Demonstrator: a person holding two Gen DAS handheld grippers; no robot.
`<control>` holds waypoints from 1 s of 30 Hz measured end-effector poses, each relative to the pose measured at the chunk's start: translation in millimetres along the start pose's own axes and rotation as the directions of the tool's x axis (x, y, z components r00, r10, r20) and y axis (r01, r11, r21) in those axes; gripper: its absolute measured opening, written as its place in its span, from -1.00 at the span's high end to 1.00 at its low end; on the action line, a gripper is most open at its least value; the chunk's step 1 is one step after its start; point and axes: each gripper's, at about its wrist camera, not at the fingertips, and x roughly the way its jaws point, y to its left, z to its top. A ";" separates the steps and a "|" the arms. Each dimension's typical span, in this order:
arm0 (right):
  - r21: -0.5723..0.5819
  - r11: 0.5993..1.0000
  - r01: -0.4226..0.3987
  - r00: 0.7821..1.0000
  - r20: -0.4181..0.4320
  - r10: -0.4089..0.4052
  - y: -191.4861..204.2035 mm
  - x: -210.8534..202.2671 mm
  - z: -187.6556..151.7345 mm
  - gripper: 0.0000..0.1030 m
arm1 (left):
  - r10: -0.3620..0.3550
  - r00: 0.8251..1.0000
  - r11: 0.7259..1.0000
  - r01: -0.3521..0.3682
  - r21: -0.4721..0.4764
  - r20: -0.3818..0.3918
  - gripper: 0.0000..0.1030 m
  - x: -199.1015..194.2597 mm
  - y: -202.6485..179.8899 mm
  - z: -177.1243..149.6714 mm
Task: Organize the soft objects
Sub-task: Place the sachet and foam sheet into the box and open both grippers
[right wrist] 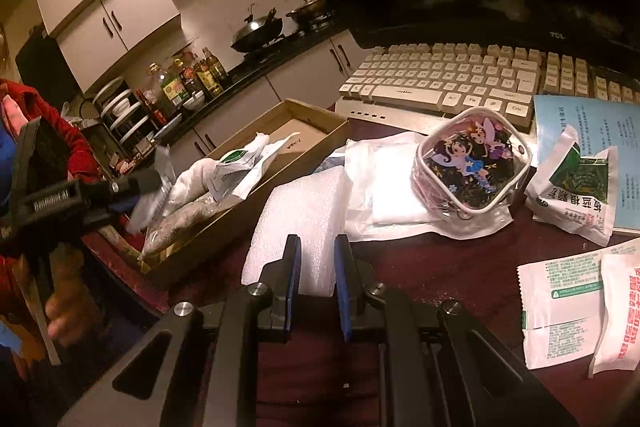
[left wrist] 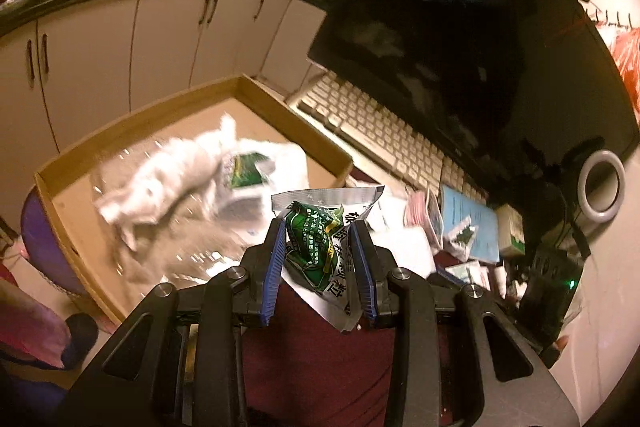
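Observation:
My left gripper is shut on a crumpled green and white snack packet, held above the table beside the cardboard box. The box holds a white cloth, a green-labelled bag and a clear bag of grain. My right gripper is around the near end of a white foam block on the dark red table; its jaws stand close to the block's sides. In the right wrist view my left gripper shows blurred above the box.
A cartoon pouch, a plastic bag, a green packet and white sachets lie on the table. A white keyboard, a dark monitor and a blue booklet stand behind. Kitchen counter beyond.

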 end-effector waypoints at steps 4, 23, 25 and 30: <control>0.016 1.000 0.006 1.000 0.025 -0.007 3.7 -7.0 6.2 0.71 | 0.011 1.000 1.000 -0.011 -0.006 0.000 0.37 -1.6 9.4 12.8; 0.041 0.999 -0.015 1.000 0.021 0.014 70.1 102.7 93.6 0.71 | 0.117 0.993 0.993 -0.117 -0.019 0.001 0.37 28.7 57.1 89.1; 0.055 0.998 -0.009 1.000 0.017 0.008 66.7 113.9 91.8 0.71 | 0.152 0.988 0.988 -0.153 -0.009 -0.029 0.37 42.6 60.9 91.4; 0.088 0.996 0.019 1.000 0.002 -0.019 52.6 122.2 86.5 0.71 | 0.184 0.980 0.983 -0.185 -0.004 -0.072 0.37 66.3 69.2 88.5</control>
